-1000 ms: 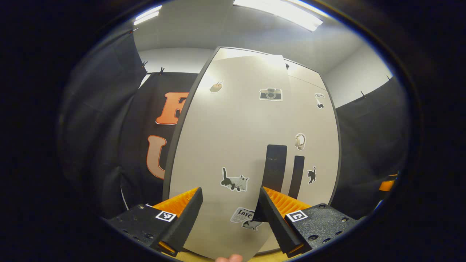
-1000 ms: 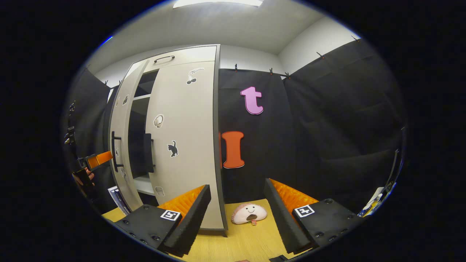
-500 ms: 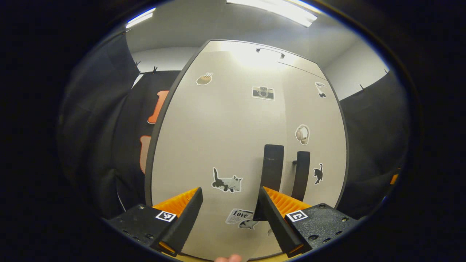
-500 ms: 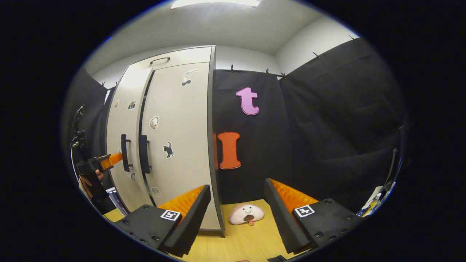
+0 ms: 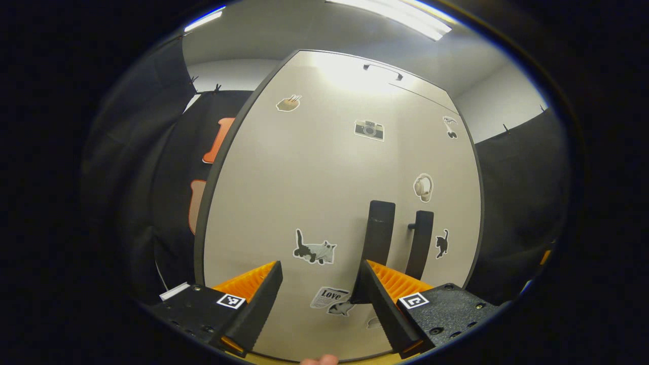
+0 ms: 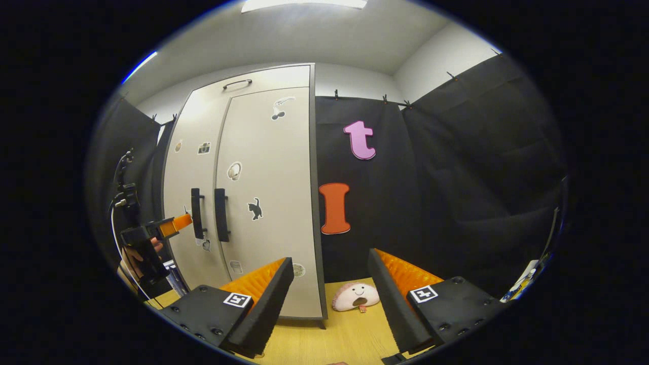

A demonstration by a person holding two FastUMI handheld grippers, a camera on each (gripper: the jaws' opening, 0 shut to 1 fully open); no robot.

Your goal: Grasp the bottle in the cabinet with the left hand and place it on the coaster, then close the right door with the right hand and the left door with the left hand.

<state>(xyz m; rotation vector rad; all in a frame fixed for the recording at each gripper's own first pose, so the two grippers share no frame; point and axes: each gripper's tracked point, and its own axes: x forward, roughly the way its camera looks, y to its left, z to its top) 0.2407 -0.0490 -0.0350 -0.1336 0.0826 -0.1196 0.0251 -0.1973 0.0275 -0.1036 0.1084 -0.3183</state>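
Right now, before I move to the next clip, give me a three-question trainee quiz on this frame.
1. True or false: both cabinet doors are shut.
2. The left tool is: A) clamped on the left handle B) open, facing the left door C) holding a bottle.
3. What lies on the table right of the cabinet?

Key: 1 true; 2 B; 3 a smiling plush toy, seen between the open right tool's fingers.

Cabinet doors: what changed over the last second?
The left door swung shut, pushed by the left gripper, closing the gap that showed the shelves. The right door stayed shut, both grippers' jaws stayed open and empty, and the right gripper hung back.
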